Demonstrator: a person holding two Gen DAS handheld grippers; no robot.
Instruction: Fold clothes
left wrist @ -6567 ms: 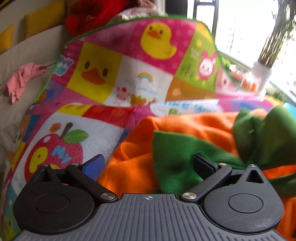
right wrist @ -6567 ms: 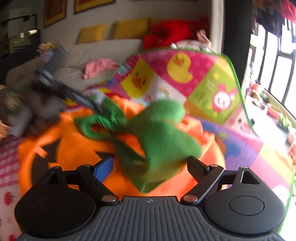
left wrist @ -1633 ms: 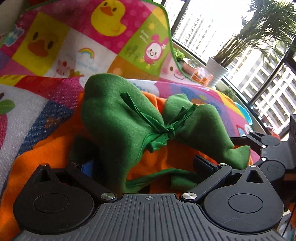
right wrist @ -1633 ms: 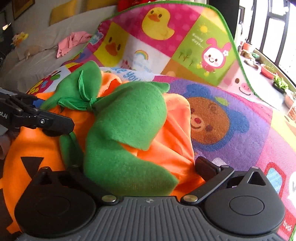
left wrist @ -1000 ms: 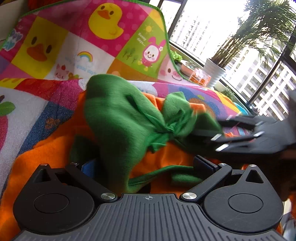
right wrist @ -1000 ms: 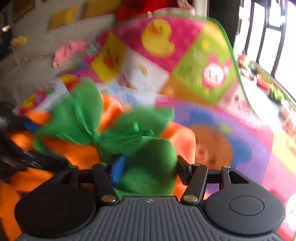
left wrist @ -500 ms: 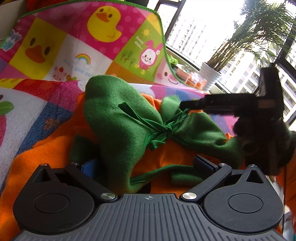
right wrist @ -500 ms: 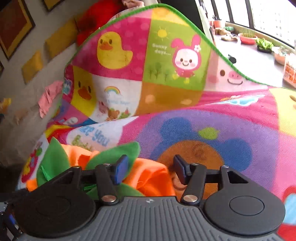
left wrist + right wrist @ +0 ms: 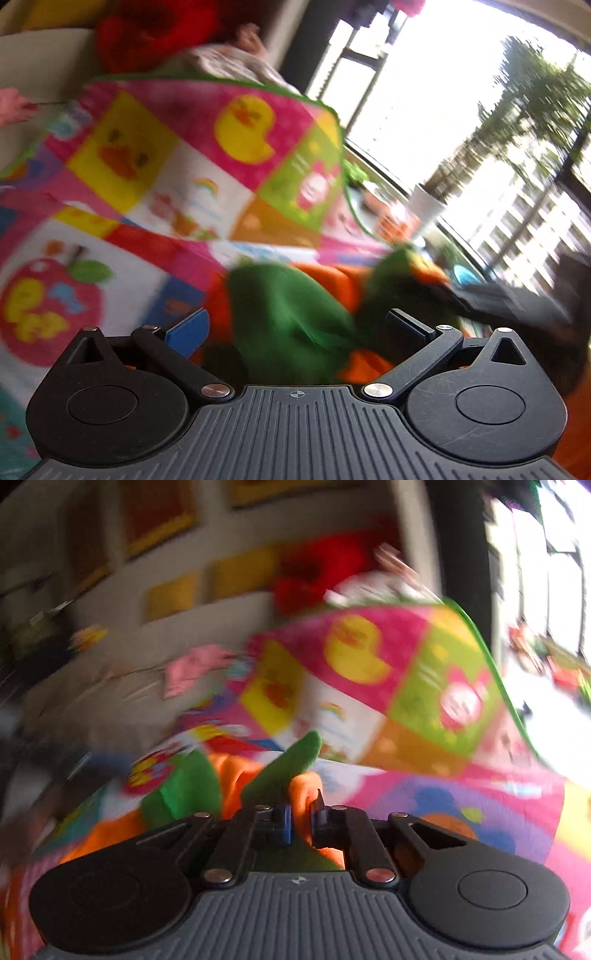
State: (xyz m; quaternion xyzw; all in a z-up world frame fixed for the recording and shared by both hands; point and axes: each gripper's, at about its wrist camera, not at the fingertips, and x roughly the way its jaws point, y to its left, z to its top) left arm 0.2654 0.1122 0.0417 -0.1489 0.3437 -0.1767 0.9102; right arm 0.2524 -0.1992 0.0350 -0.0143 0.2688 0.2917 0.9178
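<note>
The orange garment with green felt leaves [image 9: 288,314] lies bunched on the colourful play mat [image 9: 166,184]. My left gripper [image 9: 295,328] stands wide open; the green fabric sits between its fingers and the pads do not press on it. My right gripper [image 9: 301,821] is shut on a fold of the orange garment [image 9: 303,790], and a green leaf [image 9: 291,764] sticks up just beyond its tips. In the left wrist view the right gripper [image 9: 498,299] is a dark blur at the right, against the cloth. Both views are smeared by motion.
The play mat [image 9: 406,701] curls up at the back against a beige sofa [image 9: 110,701]. On the sofa are a pink garment [image 9: 192,668], yellow cushions [image 9: 173,594] and a red plush [image 9: 317,568]. A white plant pot [image 9: 428,206] stands by the window on the right.
The right gripper's jaws have closed onto the orange fabric. Both grippers have risen and tipped up, so more of the sofa, wall and window shows. The garment's right side has lifted.
</note>
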